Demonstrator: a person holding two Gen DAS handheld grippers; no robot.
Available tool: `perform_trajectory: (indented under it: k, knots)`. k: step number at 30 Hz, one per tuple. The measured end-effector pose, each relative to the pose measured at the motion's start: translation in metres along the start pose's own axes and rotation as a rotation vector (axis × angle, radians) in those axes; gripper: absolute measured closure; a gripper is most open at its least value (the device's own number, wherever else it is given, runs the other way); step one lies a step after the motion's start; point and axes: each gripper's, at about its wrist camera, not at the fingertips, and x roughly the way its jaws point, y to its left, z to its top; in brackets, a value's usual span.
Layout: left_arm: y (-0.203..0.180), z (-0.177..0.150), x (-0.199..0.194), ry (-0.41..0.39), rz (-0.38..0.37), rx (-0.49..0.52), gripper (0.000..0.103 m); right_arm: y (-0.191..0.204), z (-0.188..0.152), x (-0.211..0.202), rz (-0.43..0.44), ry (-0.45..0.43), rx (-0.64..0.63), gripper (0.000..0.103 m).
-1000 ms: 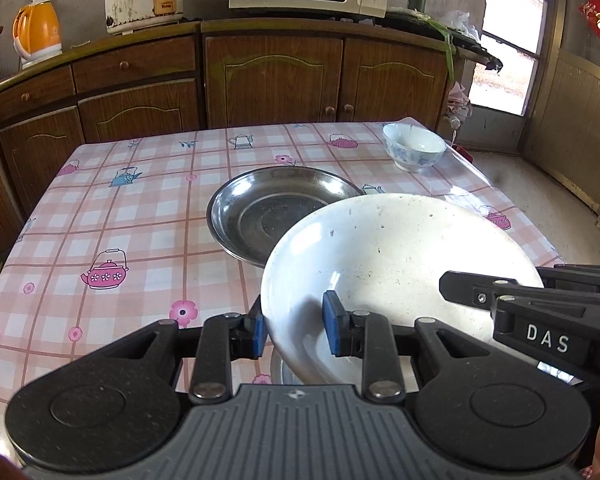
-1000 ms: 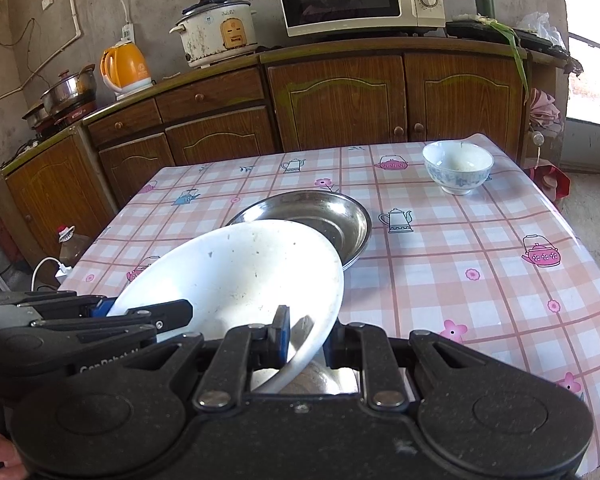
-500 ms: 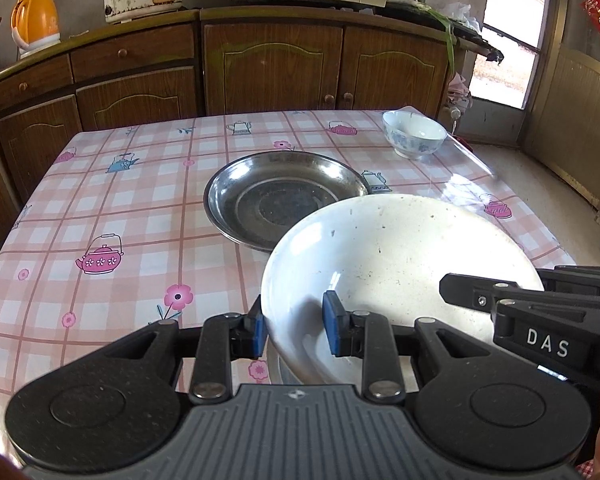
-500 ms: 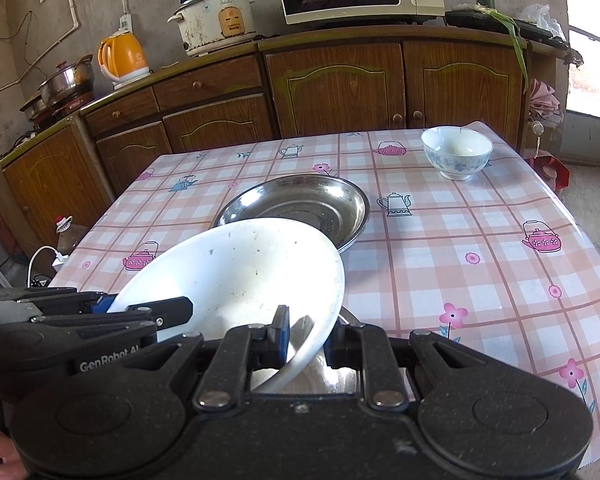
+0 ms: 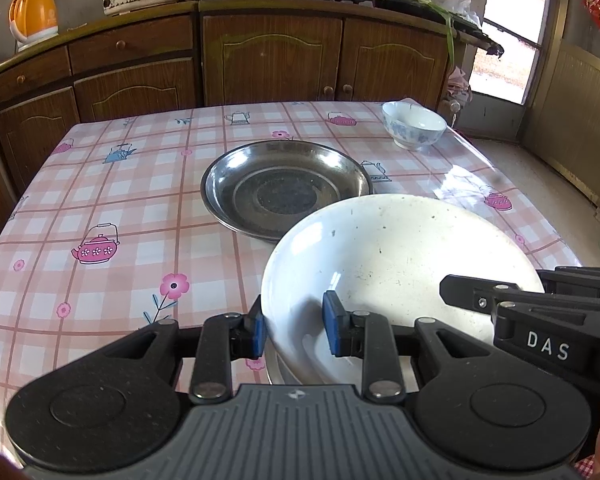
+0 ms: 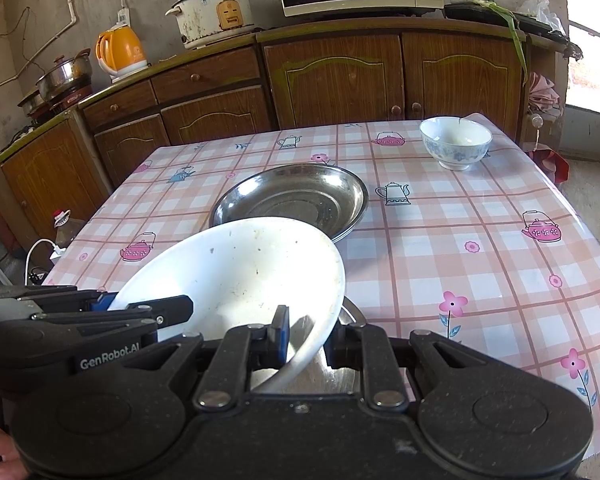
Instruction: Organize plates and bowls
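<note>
Two grippers: "DAS" right gripper [image 5: 496, 300], "GenRobot.AI" left gripper [image 6: 140, 308].

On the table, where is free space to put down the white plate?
The cloth left of the steel dish, around the pink teapot print, is bare. So is the right side, between the small bowl and the near edge. The near middle is crowded: both grippers hold the white plate.
</note>
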Motion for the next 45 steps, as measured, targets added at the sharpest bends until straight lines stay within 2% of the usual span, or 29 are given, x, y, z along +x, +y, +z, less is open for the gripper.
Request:
perform_trajectory:
  k: [29,34,40,45]
  knots:
    - [0.001,-0.017,0.020,0.065,0.001,0.003,0.073,-0.002,-0.021,0.019,-0.012,0.070,0.001,0.079]
    - [0.000,-0.018,0.021,0.058,0.009,0.017,0.073,-0.002,-0.022,0.022,-0.011,0.077,0.007,0.079]
    - [-0.006,-0.020,0.019,0.035,0.059,0.075,0.072,-0.003,-0.024,0.025,0.013,0.089,0.033,0.079]
    - [0.000,-0.023,0.024,0.059,0.060,0.054,0.071,0.001,-0.027,0.030,0.020,0.102,0.029,0.079]
